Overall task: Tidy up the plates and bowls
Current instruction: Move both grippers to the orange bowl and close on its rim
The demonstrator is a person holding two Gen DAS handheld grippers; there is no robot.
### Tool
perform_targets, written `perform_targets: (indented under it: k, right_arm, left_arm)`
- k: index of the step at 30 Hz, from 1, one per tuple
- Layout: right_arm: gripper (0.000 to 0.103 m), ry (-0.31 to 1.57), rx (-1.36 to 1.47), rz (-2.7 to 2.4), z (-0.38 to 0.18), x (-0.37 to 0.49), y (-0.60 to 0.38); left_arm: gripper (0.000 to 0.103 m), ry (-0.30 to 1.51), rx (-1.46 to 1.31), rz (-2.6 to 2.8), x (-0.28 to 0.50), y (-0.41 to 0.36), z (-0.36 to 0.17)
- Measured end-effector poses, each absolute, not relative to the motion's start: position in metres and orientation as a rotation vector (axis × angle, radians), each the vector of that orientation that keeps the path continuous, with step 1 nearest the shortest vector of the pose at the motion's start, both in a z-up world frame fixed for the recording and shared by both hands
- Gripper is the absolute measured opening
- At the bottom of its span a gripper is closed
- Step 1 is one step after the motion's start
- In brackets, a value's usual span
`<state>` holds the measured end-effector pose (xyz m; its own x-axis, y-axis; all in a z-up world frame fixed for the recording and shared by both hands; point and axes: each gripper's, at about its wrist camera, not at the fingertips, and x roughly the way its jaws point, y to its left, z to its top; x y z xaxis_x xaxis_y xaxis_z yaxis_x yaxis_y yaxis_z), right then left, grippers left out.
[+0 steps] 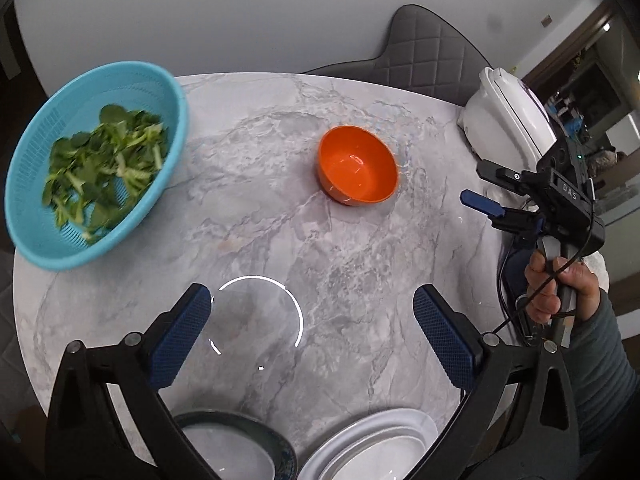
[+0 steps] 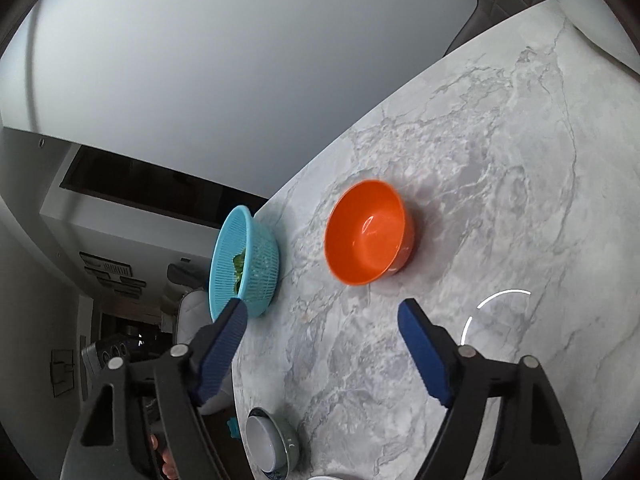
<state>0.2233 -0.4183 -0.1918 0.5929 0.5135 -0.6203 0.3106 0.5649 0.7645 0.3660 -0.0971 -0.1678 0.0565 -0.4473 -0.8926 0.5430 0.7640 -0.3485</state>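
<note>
Standing on a grey marble table (image 1: 280, 220): an empty orange bowl (image 1: 357, 165), a blue colander (image 1: 96, 164) and stacked dishes near the edge.

The orange bowl is upright near the middle of the table, with nothing in it. The blue colander at the table's edge holds cut green leaves (image 1: 104, 168). At the near edge there is a dark-rimmed bowl (image 1: 236, 452) with a white inside, and beside it a stack of white plates (image 1: 372, 448). A white appliance (image 1: 508, 120) stands at the far side, near a grey quilted chair (image 1: 428, 56). Behind is a plain pale wall. The left gripper (image 1: 312, 336) has its jaws wide apart and holds nothing. The right gripper (image 2: 320, 348), carried by a hand (image 1: 560, 288), is also open and holds nothing.
</note>
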Motion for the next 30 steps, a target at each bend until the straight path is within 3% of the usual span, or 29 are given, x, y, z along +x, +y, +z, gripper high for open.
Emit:
perform_targets:
  k: [12, 16, 22, 27, 30]
  right_arm:
    - [0.078, 1.076, 1.049, 0.158, -0.243, 0.271, -0.457]
    - [0.066, 1.107, 1.073, 0.158, -0.259, 0.285, -0.46]
    - [0.066, 1.193, 1.027, 0.172, -0.276, 0.301, -0.447]
    - [0.065, 1.203, 1.038, 0.172, -0.288, 0.306, -0.447]
    - [0.058, 1.205, 1.022, 0.186, -0.291, 0.309, -0.445]
  left_arm:
    - [0.101, 1.417, 0.053, -0.737, 0.445, -0.192, -0.247]
    - [0.088, 1.449, 0.038, -0.722, 0.459, -0.203, -0.272]
    - [0.057, 1.488, 0.017, -0.755, 0.47, -0.219, -0.299]
    - [0.047, 1.518, 0.008, -0.791, 0.476, -0.229, -0.316]
    - [0.038, 1.518, -0.003, -0.821, 0.479, -0.234, -0.319]
